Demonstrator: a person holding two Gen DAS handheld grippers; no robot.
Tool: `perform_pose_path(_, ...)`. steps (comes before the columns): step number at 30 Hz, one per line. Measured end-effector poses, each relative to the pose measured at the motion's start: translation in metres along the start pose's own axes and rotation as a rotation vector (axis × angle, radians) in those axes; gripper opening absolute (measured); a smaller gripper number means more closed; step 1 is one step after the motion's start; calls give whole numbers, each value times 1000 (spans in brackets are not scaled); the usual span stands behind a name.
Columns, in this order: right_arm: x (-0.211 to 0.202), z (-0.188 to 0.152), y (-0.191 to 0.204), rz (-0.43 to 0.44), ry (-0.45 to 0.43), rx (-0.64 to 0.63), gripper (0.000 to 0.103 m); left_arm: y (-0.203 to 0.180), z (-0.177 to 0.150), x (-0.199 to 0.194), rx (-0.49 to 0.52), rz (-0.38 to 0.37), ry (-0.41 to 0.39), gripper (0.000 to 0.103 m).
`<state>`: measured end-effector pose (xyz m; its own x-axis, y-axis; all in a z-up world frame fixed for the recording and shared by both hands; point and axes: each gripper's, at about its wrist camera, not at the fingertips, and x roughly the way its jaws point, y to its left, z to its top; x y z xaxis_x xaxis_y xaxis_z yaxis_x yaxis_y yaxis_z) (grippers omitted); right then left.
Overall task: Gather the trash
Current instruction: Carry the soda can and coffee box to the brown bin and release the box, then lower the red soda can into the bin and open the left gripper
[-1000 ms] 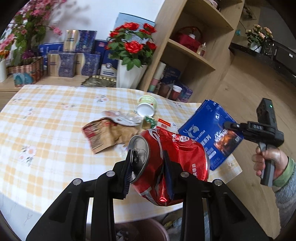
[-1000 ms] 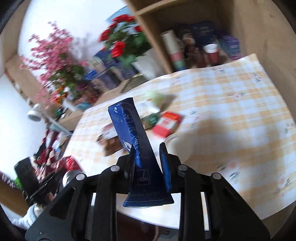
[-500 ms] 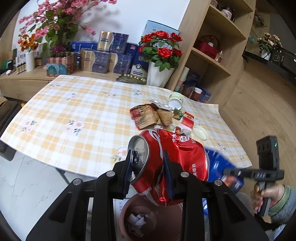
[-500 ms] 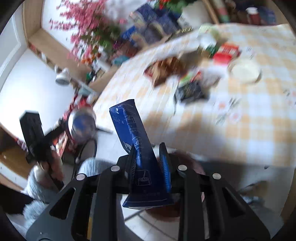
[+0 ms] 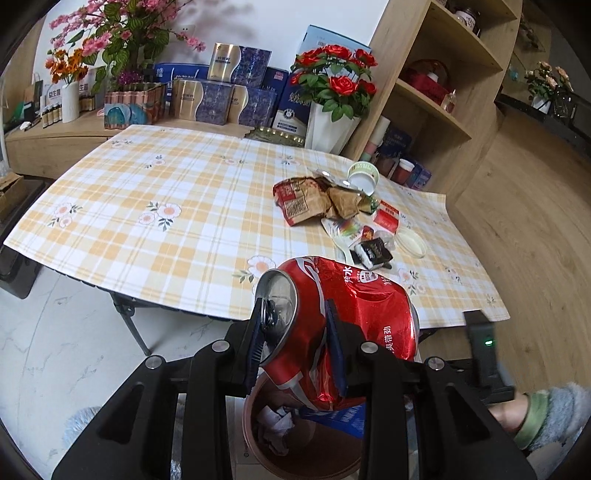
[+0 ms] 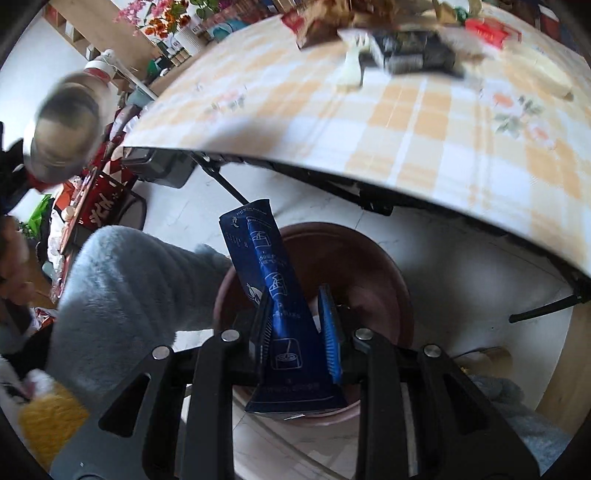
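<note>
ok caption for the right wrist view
Right gripper holds a blue packet over the brown bin beside the table.

Table litter (image 6: 402,48) motion-blurred, bin (image 5: 280,456) half hidden behind can (image 5: 343,325)

A folding table (image 5: 177,206) with black legs stood on a pale marble-look floor (image 5: 55,332), covered by a yellow-and-white checked cloth printed with small flowers. Behind it ran a low wooden sideboard (image 5: 55,144) against a white wall (image 5: 280,22), crowded with blue and gold boxes, pink blossoms and a white vase of red roses (image 5: 334,110). To the right rose a tall wooden shelf unit (image 5: 439,110), and beyond it the floor turned to wood planks (image 5: 524,229). Daylight filled the room evenly.
</note>
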<state>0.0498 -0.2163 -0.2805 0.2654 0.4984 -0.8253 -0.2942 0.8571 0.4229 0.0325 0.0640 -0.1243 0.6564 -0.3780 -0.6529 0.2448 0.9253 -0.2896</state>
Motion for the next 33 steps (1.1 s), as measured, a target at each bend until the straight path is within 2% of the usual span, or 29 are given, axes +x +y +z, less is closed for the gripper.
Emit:
perform_pose_path(3,17,-5,-8,-16,1,36,27,0,-4,5,-3,-2,17,30)
perform_pose_path(8,47,-13,-16,-75,58,54,28,0,-12,12,-4,-4,43,30)
perform_pose_path(13,46,-18,-26,-134,56,78,32,0,-19,19,-13,9,54,31)
perform_pose_path(14,48,-18,-27,-135,51,84,36,0,-20,20,-15,8,58,31)
perform_pose_path(17,36,-19,-30,-143,11,105,67,-3,-25,26,-13,4,76,31)
perform_pose_path(19,25,-19,-29,-129,-23,107,78,-6,-27,29,2,9,81,31)
perform_pose_path(20,21,-19,-29,-130,-34,116,91,-7,-28,30,8,10,83,31)
perform_pose_path(21,16,-20,-31,-132,-50,128,94,-8,-29,32,11,9,86,31)
perform_pose_path(26,-17,-24,-35,-137,-149,182,97,-13,-37,40,46,18,109,31)
perform_pose_path(33,-61,-32,-26,-212,-311,158,97,-28,-52,52,148,8,137,31)
